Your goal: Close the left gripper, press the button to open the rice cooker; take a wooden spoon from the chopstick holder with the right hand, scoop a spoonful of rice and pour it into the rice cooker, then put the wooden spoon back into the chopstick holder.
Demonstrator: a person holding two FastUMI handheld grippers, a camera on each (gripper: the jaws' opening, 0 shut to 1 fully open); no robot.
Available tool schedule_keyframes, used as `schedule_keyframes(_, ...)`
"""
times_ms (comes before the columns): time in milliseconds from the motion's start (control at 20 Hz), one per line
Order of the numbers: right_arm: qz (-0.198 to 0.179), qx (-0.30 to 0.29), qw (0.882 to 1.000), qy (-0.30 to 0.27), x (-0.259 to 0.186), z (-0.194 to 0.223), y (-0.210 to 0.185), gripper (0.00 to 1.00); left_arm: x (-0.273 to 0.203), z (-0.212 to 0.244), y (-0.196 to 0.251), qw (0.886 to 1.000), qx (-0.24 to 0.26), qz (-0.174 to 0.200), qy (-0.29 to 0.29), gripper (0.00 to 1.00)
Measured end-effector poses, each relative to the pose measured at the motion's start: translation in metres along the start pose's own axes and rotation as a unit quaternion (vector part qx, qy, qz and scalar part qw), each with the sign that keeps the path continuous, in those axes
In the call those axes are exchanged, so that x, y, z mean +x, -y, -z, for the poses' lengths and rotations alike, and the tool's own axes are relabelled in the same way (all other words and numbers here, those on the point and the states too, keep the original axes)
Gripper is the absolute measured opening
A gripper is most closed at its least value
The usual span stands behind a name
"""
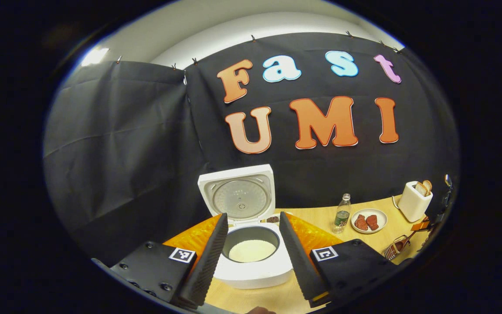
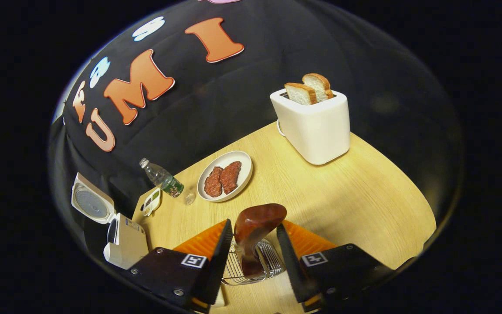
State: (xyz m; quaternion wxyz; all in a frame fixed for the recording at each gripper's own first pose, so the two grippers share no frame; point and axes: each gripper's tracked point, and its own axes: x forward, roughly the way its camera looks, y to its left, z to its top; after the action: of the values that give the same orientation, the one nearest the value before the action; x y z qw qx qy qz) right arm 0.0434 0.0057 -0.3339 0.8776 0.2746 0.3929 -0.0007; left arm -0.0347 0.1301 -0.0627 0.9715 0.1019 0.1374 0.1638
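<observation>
my right tongs [image 2: 251, 257] straddle the wooden spoon [image 2: 255, 231] in the wire chopstick holder [image 2: 268, 264]; bare table [image 2: 342, 196] ahead. plate [image 2: 246, 163], bottle [image 2: 164, 179] and toaster [image 2: 316, 124] stand farther back.

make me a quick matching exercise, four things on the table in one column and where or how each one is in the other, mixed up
Things
1. rice cooker
2. wooden spoon
3. bread slices
4. plate

States
a. holds two reddish meat pieces
b. standing in the wire chopstick holder, between the right gripper's open fingers
c. lid up, white rice inside
d. sticking out of the white toaster

Pairs: 1-c, 2-b, 3-d, 4-a
</observation>
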Motion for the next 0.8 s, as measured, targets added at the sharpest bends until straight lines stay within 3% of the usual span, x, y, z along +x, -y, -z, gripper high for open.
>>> schedule_keyframes(200,-0.019,0.023,1.000,-0.005,-0.001,0.003,-0.009,0.24,-0.006,-0.003,0.001,1.000,0.007,-0.011,0.001,0.83)
schedule_keyframes(300,-0.019,0.028,0.999,-0.002,0.000,0.004,-0.008,0.19,-0.005,-0.003,0.008,1.000,0.010,-0.005,0.003,0.78)
schedule_keyframes(350,-0.015,0.031,0.999,0.002,0.000,0.003,-0.007,0.19,-0.001,-0.004,0.012,1.000,0.010,0.000,0.004,0.82)
schedule_keyframes(450,-0.004,0.038,0.999,0.001,-0.005,0.005,-0.006,0.16,0.003,-0.007,0.021,1.000,0.009,0.015,0.008,0.78)
schedule_keyframes(500,-0.001,0.043,0.999,0.008,-0.009,0.002,-0.006,0.13,0.007,-0.009,0.026,1.000,0.008,0.022,0.010,0.82)
schedule_keyframes(550,0.001,0.048,0.999,0.017,-0.014,-0.003,-0.007,0.12,0.011,-0.010,0.029,0.999,0.008,0.030,0.014,0.78)
schedule_keyframes(600,0.002,0.051,0.998,0.029,-0.020,-0.008,-0.008,0.12,0.013,-0.013,0.032,0.999,0.009,0.039,0.019,0.87)
schedule_keyframes(650,0.003,0.054,0.998,0.042,-0.027,-0.015,-0.011,0.11,0.016,-0.014,0.034,0.999,0.011,0.045,0.023,0.78)
schedule_keyframes(700,0.005,0.055,0.997,0.057,-0.034,-0.022,-0.014,0.11,0.021,-0.015,0.034,0.998,0.013,0.052,0.025,0.82)
schedule_keyframes(800,0.016,0.051,0.995,0.083,-0.050,-0.033,-0.017,0.11,0.029,-0.017,0.032,0.998,0.012,0.060,0.029,0.79)
